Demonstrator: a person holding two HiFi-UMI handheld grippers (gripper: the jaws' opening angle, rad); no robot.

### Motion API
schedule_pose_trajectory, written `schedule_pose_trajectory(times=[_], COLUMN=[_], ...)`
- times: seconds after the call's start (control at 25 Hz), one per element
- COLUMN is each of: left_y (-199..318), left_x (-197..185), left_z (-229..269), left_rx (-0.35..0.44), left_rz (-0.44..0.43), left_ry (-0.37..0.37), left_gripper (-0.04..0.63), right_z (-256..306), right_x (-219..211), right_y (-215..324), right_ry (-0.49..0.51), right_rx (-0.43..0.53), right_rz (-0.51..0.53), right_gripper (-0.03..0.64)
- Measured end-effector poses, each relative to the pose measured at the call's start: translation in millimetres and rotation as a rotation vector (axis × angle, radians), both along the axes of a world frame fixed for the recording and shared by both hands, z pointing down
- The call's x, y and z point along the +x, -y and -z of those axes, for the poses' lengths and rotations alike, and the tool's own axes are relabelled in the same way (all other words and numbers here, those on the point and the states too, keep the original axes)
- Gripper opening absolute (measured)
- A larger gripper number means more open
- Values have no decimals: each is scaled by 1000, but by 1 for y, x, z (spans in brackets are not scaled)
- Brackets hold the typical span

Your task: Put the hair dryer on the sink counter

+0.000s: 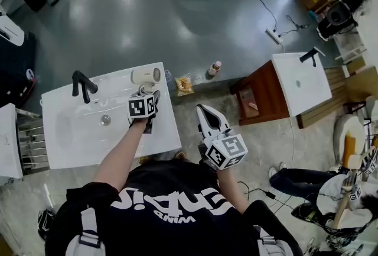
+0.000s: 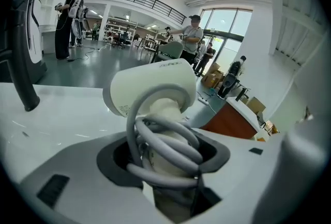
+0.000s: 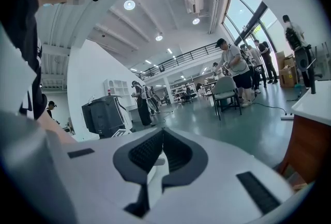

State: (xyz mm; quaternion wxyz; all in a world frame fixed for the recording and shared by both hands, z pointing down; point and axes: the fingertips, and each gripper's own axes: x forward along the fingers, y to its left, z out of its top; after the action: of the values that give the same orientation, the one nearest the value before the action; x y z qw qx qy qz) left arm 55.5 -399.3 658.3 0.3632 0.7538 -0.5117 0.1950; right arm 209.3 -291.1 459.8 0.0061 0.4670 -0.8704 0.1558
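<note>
The cream hair dryer (image 1: 144, 75) has its grey cord wound round the handle. It is over the back right corner of the white sink counter (image 1: 159, 130); I cannot tell whether it touches the top. My left gripper (image 1: 143, 90) is shut on the dryer's handle. In the left gripper view the dryer (image 2: 155, 86) stands upright between the jaws of the left gripper (image 2: 168, 150), its head pointing away. My right gripper (image 1: 204, 110) hangs off the counter's right edge near my body, shut and empty. In the right gripper view the right gripper (image 3: 161, 137) shows its pads meeting.
A black faucet (image 1: 82, 84) and a drain (image 1: 105, 120) sit in the basin to the left. On the floor behind the counter lie a snack packet (image 1: 184, 84) and a bottle (image 1: 215, 67). A second sink (image 1: 301, 83) on a brown cabinet (image 1: 260, 95) stands to the right.
</note>
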Motion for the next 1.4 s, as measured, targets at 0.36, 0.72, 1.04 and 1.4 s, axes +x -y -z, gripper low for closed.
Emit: schedule_pose_trajectory(times=[0.36, 0.72, 1.04, 1.4], left_y=[14, 20, 22, 26], left_x=[1, 4, 7, 8], left_z=[-15, -23, -27, -37], left_rx=[-57, -53, -62, -76], left_rz=[42, 69, 80, 82], left_ry=[17, 61, 92, 176], left_gripper=[268, 270, 270, 272], right_z=[-2, -9, -10, -11], right_x=[5, 11, 17, 15], right_y=[13, 19, 24, 28], right_ry=[4, 3, -1, -3], right_rx=[-12, -16, -18, -22], right_rz=[-1, -2, 2, 17], right_gripper=[18, 18, 18, 18])
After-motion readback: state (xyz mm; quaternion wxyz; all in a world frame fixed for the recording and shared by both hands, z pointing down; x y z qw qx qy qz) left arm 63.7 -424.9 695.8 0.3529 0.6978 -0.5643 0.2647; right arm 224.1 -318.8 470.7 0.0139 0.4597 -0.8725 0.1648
